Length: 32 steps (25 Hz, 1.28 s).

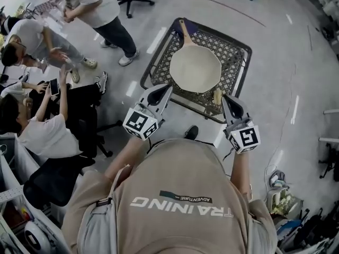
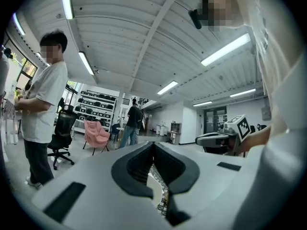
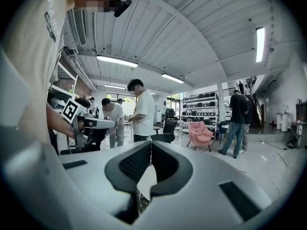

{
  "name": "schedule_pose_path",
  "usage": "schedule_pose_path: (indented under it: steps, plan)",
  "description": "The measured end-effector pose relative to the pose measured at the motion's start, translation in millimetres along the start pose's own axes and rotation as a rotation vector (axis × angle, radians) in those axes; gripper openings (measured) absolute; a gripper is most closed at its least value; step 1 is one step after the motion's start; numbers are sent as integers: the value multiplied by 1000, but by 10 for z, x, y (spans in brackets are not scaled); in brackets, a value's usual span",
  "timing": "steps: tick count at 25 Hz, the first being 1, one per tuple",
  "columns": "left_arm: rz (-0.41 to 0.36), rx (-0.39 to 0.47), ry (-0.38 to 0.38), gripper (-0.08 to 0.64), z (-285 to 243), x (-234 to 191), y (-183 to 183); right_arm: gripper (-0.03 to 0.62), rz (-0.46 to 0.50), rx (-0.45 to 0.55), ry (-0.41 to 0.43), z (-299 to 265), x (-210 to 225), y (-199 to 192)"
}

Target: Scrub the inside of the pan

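Both claws were clenched, and neither gripped anything. On the left claw [image 1: 168,88] [image 2: 153,145] I saw the jaws meeting at their tips in its own view. Only black mesh and a pale strip of pan showed through the slot behind them. The right claw [image 1: 224,97] [image 3: 150,145] looked the same, tips together and empty, with a pale patch showing below the slot. Each claw's view also caught the other claw off to one side, held about level.

From the head view I worked down by size. The grey floor [image 1: 296,62] filled most of the picture. A few bystanders [image 1: 100,7] stood or sat off to the left, well apart from the work. A black mesh table [image 1: 236,52] stood straight ahead of the person carrying the claws.

The pan [image 1: 195,69] sat on that table, right way up, cream inside and bare. Its wooden handle [image 1: 185,32] pointed away toward the table's far edge. Both claws pointed toward the pan from its near side, the left by the near-left rim and the right off the near-right rim. From above I could not tell whether the left tip touched the rim.

Smallest was a yellowish piece [image 1: 217,96]. It lay on the mesh just outside the pan's near-right rim, just beside the right claw's tip. I could not make out what it was.
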<state>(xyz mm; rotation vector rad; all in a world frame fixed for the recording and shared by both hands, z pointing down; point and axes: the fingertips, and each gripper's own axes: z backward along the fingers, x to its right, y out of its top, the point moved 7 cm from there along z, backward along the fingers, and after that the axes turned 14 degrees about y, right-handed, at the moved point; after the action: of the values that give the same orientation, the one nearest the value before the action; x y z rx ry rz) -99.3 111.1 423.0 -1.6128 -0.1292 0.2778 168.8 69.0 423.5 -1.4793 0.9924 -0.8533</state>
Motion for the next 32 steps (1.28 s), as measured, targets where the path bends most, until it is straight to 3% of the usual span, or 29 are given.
schedule_pose_path:
  steps: [13, 20, 32]
  plan:
    - [-22, -15, 72, 17, -580, 286, -67, 18, -34, 36, 47, 110, 803, -186]
    - [3, -2, 90, 17, -742, 276, -2, 18, -23, 30, 80, 37, 976, -81]
    - [13, -29, 55, 17, -884, 199, -127, 18, -44, -5, 82, -132, 989, -166]
